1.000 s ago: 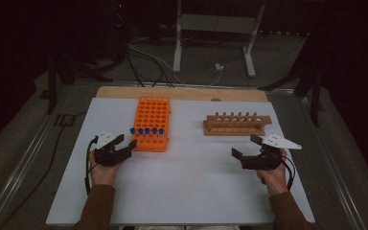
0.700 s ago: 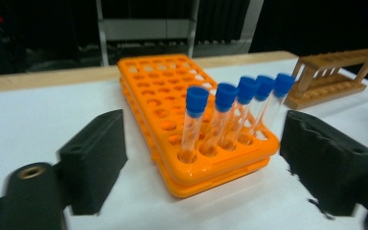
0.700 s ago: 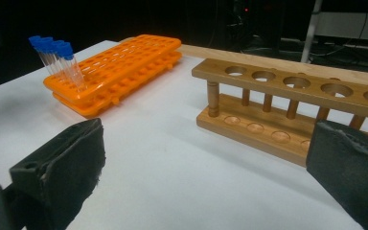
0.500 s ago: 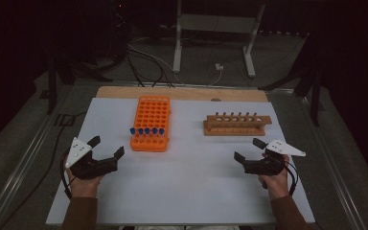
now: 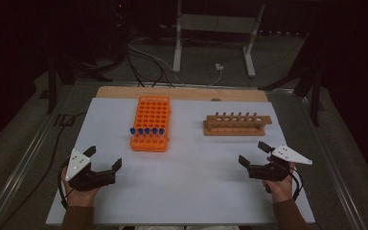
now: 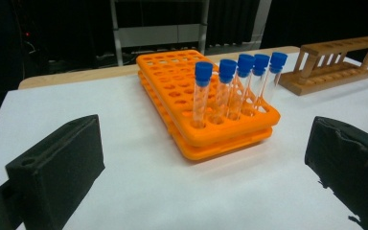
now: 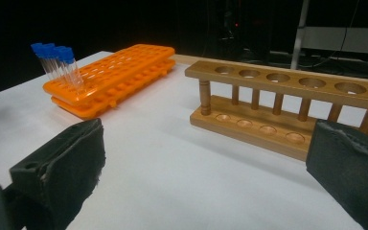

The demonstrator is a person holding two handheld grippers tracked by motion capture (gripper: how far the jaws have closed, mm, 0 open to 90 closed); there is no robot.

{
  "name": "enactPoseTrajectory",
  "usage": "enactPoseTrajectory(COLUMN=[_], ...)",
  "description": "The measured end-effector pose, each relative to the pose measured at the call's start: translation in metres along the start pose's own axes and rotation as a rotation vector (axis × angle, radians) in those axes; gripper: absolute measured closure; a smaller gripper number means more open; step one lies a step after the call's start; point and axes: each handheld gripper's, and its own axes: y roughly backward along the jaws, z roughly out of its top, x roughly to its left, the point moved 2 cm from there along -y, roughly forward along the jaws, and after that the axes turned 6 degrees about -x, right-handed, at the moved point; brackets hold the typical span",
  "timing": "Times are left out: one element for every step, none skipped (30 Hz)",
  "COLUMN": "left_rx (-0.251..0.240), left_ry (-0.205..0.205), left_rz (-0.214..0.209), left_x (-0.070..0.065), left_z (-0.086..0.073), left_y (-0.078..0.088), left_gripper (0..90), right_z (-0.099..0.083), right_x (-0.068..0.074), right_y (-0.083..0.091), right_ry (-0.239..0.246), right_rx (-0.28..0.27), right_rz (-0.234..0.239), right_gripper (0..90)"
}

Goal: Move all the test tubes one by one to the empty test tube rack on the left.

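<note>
Left gripper view: orange rack (image 6: 211,103) beyond open left gripper (image 6: 203,163).

An orange tube rack (image 5: 151,123) lay flat on the white bench (image 5: 187,177), toward its left half, its long side running away from the person. 5 clear test tubes with blue caps (image 6: 236,85) stood upright side by side in 1 row near the rack's near end, while its other holes were unfilled. Well apart to the right sat a wooden tube rack (image 5: 237,124) with 6 open holes, standing crosswise.
</note>
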Motion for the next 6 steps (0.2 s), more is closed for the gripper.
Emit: enactPoseTrajectory(left_rx=[-0.005, -0.007, -0.011, -0.014, -0.018, -0.021], left_ry=[0.004, 0.005, 0.009, 0.015, 0.022, 0.025], left_rz=[0.003, 0.007, 0.010, 0.016, 0.018, 0.021], left_x=[0.0004, 0.0010, 0.0017, 0.0025, 0.0033, 0.0043], left_z=[-0.0002, -0.0001, -0.0001, -0.0001, -0.0002, -0.0003], left_y=[0.0004, 0.0011, 0.0017, 0.0022, 0.0027, 0.0030], left_gripper=[0.7, 0.7, 0.7, 0.7, 0.7, 0.7], right_z=[-0.0001, -0.0001, -0.0001, -0.0003, -0.0004, -0.0006], right_x=[0.0000, 0.0000, 0.0001, 0.0002, 0.0004, 0.0005], right_y=[0.0002, 0.0001, -0.0001, -0.0003, -0.0003, -0.0003], right_ry=[0.002, 0.003, 0.003, 0.002, -0.001, -0.003], right_rx=[-0.001, -0.002, -0.002, 0.000, 0.002, 0.002], right_rz=[-0.001, -0.001, -0.002, -0.002, -0.003, -0.004], right_gripper=[0.0, 0.0, 0.0, 0.0, 0.0, 0.0])
